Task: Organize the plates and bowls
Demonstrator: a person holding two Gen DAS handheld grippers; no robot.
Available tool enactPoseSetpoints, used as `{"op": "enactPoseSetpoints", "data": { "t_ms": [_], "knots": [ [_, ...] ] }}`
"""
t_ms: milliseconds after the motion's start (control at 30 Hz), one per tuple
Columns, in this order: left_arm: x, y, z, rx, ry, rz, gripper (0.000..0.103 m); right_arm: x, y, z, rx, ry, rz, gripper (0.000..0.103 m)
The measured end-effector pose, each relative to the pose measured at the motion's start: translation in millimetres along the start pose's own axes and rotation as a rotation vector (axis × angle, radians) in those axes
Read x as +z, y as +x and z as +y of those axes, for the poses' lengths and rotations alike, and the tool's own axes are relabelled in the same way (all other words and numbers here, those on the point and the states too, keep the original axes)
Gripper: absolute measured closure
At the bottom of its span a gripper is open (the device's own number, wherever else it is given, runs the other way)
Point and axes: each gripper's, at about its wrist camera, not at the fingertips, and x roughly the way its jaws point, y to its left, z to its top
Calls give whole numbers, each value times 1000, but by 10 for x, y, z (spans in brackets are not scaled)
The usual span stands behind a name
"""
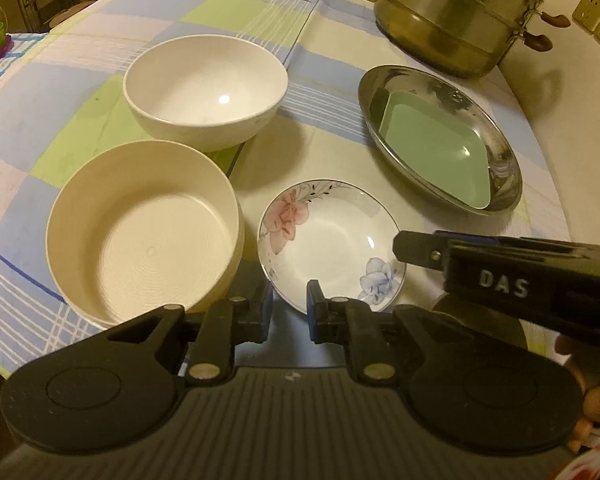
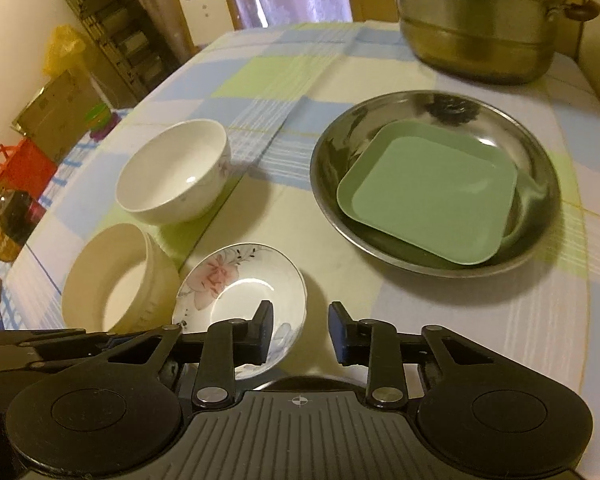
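Hovering over the floral saucer (image 2: pixel 240 292), right claw (image 2: pixel 298 332) stands part-open and empty; left claw (image 1: pixel 290 312) is narrowly parted, gripping nothing. Beyond, on the worktop (image 2: pixel 500 312): two pale bowls and a green plate (image 2: pixel 428 192) inside a steel dish (image 2: pixel 328 148).

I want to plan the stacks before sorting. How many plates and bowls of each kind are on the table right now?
Bowls: 2, the white round bowl and the cream ribbed bowl
Plates and dishes: 3, the floral saucer, the green square plate and the steel dish under it
Total: 5
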Motion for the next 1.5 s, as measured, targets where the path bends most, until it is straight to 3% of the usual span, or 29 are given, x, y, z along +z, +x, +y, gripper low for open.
{"op": "enactPoseSetpoints", "data": {
  "t_ms": [167, 267, 767, 1067, 1500],
  "knots": [
    [49, 66, -12, 9, 2, 8, 85, 68, 111, -45, 17, 8, 27, 90],
    [88, 109, -49, 13, 14, 4, 85, 87, 136, -90, 15, 24, 44, 93],
    [240, 245, -121, 13, 69, 11, 86, 200, 118, -313, -5, 131, 64, 93],
    [255, 276, -140, 14, 109, 1, 91, 214, 240, -284, -11, 127, 76, 94],
    [298, 184, -102, -5, 136, -1, 92, 186, 104, -231, -18, 158, 39, 96]
  ]
}}
